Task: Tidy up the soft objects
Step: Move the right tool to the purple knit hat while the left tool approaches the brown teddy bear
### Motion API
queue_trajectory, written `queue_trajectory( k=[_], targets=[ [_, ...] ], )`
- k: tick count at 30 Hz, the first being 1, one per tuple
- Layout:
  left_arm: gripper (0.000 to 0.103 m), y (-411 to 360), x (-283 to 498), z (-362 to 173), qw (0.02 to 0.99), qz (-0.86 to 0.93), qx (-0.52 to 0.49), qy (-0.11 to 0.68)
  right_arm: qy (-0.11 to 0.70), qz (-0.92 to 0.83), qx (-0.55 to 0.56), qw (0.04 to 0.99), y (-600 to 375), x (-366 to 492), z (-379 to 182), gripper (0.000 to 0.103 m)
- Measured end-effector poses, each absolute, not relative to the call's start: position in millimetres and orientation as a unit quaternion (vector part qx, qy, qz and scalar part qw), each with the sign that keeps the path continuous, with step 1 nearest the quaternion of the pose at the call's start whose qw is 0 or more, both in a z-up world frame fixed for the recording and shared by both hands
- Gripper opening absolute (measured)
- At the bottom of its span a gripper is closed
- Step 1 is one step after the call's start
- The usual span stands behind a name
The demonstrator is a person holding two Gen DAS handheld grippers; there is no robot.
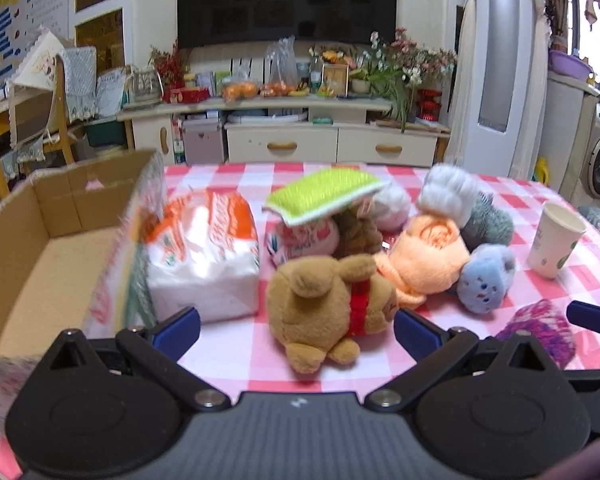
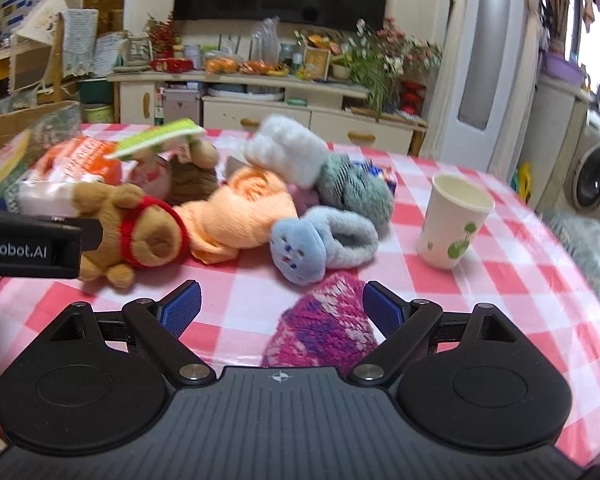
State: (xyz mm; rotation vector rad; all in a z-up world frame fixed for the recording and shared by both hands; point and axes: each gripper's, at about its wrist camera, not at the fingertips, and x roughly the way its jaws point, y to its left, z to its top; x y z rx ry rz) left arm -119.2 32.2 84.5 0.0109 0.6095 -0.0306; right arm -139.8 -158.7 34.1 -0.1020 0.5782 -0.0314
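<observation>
The left gripper [image 1: 296, 328] is spread wide and grasps nothing; the brown teddy bear [image 1: 328, 304] lies on the checked counter [image 1: 236, 356] between its blue pads, at 12 o'clock, apparently untouched. The right gripper [image 2: 282, 310] is likewise released, with the purple knit hat [image 2: 324, 328] between its pads. The cardboard box [image 1: 40, 240] stands at 10 o'clock of the left gripper, the paper cup [image 2: 454, 222] at 1 o'clock of the right.

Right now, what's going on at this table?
A person holds two grippers over a pile of soft things on a checked table. The left hand-held gripper stands open around a brown plush bear; the right hand-held gripper stands open around a pink knitted hat. Neither is gripped yet. The cardboard box sits at the left.
</observation>
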Motion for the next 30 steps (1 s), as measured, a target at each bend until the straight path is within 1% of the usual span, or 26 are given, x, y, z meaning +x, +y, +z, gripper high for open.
queue_trajectory(
  k=[4,13,21,30],
  targets=[
    [0.102,45,-130,106,0.96,-0.012,-0.002,0.278,0.265,-0.005,-0.061,0.962,-159,-138,41,0.103],
    [0.102,88,-148,143,0.971,0.021,-0.009,0.237,0.243,0.025,-0.031,0.969,-150,-142,60,0.103],
    [0.102,129,-159,154,0.974,0.064,-0.016,0.216,0.225,0.061,-0.021,0.972,-129,-155,72,0.103],
    [0.102,148,-170,157,0.975,0.094,-0.005,0.201,0.2,0.098,-0.03,0.974,-108,-177,84,0.103]
  ],
)
